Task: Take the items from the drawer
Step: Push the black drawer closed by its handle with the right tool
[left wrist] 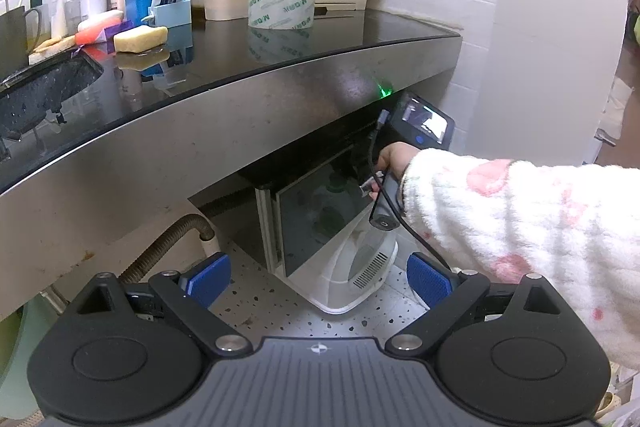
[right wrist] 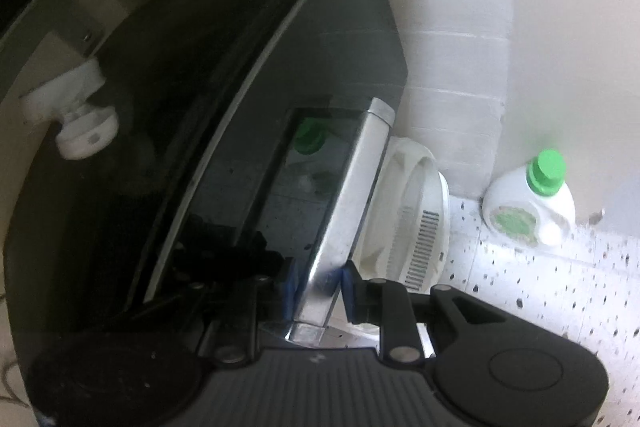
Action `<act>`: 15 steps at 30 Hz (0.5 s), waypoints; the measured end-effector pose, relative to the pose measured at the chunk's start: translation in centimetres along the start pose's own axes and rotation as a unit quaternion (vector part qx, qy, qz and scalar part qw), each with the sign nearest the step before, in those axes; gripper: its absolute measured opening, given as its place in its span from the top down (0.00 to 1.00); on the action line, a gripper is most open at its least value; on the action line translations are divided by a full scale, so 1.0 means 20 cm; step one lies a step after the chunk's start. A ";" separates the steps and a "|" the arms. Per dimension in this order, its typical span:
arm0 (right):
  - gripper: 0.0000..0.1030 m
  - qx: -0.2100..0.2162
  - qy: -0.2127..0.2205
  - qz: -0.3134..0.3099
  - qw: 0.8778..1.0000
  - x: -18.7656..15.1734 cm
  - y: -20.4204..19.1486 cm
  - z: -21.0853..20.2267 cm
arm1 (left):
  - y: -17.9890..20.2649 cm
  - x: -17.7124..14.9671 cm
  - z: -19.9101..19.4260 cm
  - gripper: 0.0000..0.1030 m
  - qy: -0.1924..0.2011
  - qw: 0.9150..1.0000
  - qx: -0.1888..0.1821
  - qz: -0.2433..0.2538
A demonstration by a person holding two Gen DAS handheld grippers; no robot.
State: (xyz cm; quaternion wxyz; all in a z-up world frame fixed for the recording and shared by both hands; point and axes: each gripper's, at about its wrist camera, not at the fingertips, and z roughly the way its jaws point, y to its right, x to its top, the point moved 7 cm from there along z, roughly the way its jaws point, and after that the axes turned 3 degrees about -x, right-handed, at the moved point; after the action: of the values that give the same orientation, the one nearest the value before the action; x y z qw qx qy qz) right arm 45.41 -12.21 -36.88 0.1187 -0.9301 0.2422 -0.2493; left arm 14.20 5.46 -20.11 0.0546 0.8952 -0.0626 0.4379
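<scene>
The right hand-held gripper (right wrist: 318, 291) pinches the brushed-metal edge of the glossy black drawer front (right wrist: 332, 227) between its ribbed blue pads, under the dark polished bench (left wrist: 280, 43). The left hand-held gripper (left wrist: 318, 279) hangs spread wide over speckled floor (left wrist: 280, 311). A round white plastic fan (right wrist: 416, 219) stands just right of the drawer front

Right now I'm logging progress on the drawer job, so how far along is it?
Early. Done: the right gripper has closed its blue pads on the metal edge of the dark glass door under the counter. In hand: opening it. The left gripper is open and empty. Left: everything, since no item is out yet.
</scene>
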 end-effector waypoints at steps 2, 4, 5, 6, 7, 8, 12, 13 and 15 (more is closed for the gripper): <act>0.78 0.003 0.006 0.000 1.000 0.00 -0.02 0.01 | -0.01 0.00 0.00 0.07 0.000 1.000 0.004 0.001; 0.78 0.006 0.009 0.003 1.000 -0.01 -0.02 0.01 | -0.03 0.00 0.00 0.07 -0.001 1.000 0.004 0.000; 0.78 0.006 0.009 0.005 1.000 -0.01 -0.02 0.01 | -0.03 0.00 0.00 0.07 -0.002 1.000 0.005 -0.002; 0.78 0.006 0.008 0.007 1.000 -0.01 -0.02 0.01 | -0.04 0.00 0.00 0.07 -0.002 1.000 0.004 -0.003; 0.78 0.007 0.008 0.009 1.000 -0.01 -0.02 0.01 | -0.05 0.00 0.01 0.07 -0.003 1.000 0.004 -0.005; 0.78 0.008 0.008 0.011 1.000 -0.01 -0.02 0.01 | -0.05 0.00 0.01 0.07 -0.003 1.000 0.004 -0.007; 0.78 0.017 0.008 0.026 0.999 -0.01 -0.03 0.02 | -0.06 0.00 0.03 0.07 -0.006 1.000 0.002 -0.012; 0.78 0.021 0.008 0.032 0.999 -0.01 -0.03 0.03 | -0.06 0.00 0.03 0.07 -0.005 1.000 0.002 -0.010; 0.79 0.024 0.008 0.046 0.999 -0.01 -0.04 0.03 | -0.06 0.00 0.03 0.07 -0.005 1.000 0.003 -0.007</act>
State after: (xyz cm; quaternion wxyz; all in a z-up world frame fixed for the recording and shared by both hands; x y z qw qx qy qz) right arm 45.88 -11.36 -37.26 0.1505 -0.9127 0.2797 -0.2569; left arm 14.75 6.56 -20.53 0.0543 0.8980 -0.0551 0.4332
